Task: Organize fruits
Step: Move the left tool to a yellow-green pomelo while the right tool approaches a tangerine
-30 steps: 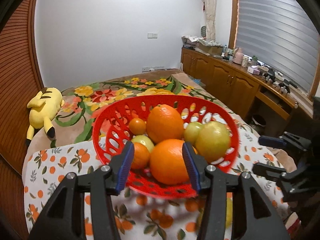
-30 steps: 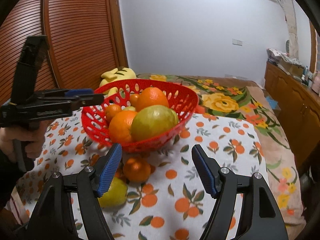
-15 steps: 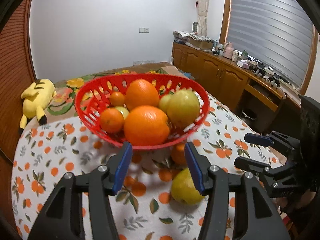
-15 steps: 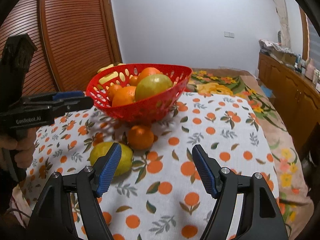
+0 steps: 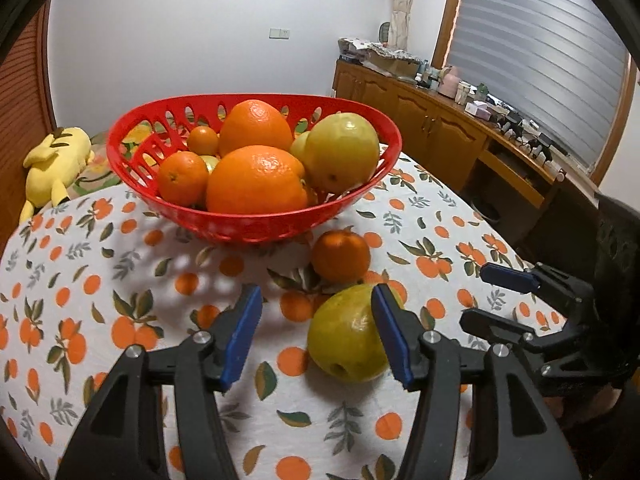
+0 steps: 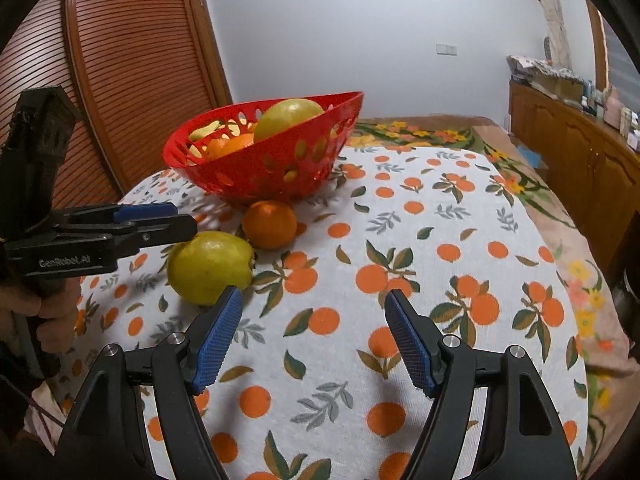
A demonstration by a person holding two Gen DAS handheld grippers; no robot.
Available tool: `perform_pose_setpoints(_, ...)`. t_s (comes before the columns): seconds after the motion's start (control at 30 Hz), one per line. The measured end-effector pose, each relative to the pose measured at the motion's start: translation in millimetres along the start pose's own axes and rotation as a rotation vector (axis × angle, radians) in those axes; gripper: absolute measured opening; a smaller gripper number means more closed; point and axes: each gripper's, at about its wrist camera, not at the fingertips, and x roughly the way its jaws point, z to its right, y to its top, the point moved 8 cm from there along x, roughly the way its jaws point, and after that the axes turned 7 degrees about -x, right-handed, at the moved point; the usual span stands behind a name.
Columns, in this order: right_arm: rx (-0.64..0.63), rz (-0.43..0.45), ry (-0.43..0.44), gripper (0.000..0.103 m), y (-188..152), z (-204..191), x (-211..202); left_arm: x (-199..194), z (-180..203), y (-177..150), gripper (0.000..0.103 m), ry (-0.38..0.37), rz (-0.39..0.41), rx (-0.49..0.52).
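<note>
A red basket (image 5: 256,228) holds several oranges and yellow-green fruits; it also shows in the right wrist view (image 6: 256,176). A yellow-green fruit (image 5: 346,336) and a small orange (image 5: 340,256) lie on the tablecloth in front of it; they also show in the right wrist view as fruit (image 6: 210,266) and orange (image 6: 270,224). My left gripper (image 5: 316,336) is open, its right finger beside the yellow-green fruit. My right gripper (image 6: 312,336) is open and empty, low over the cloth, right of that fruit.
The table (image 6: 440,216) has a white cloth with orange prints. A yellow plush toy (image 5: 52,164) lies on a floral bed behind. A wooden cabinet (image 5: 440,136) stands at the right, a slatted wooden door (image 6: 132,60) at the left.
Both grippers have pulled back and dropped lower, away from the basket. The loose yellow-green fruit and small orange have come into the left view, near the left fingers.
</note>
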Motion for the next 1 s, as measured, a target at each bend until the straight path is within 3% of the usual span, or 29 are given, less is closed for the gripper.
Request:
perform_pose_setpoints(0.5, 0.024, 0.008, 0.011, 0.075, -2.4, 3.4, -0.5, 14.2, 19.0, -10.1, 0.06, -0.025, -0.039, 0.013)
perform_pose_setpoints(0.7, 0.021, 0.005, 0.01, 0.075, -4.0, 3.1, -0.3, 23.6, 21.2, -20.5, 0.068, -0.06, -0.056, -0.001)
perform_pose_setpoints(1.0, 0.029, 0.008, 0.012, 0.075, -3.2, 2.4, -0.5, 29.2, 22.8, -28.1, 0.064, -0.122, -0.071, -0.023)
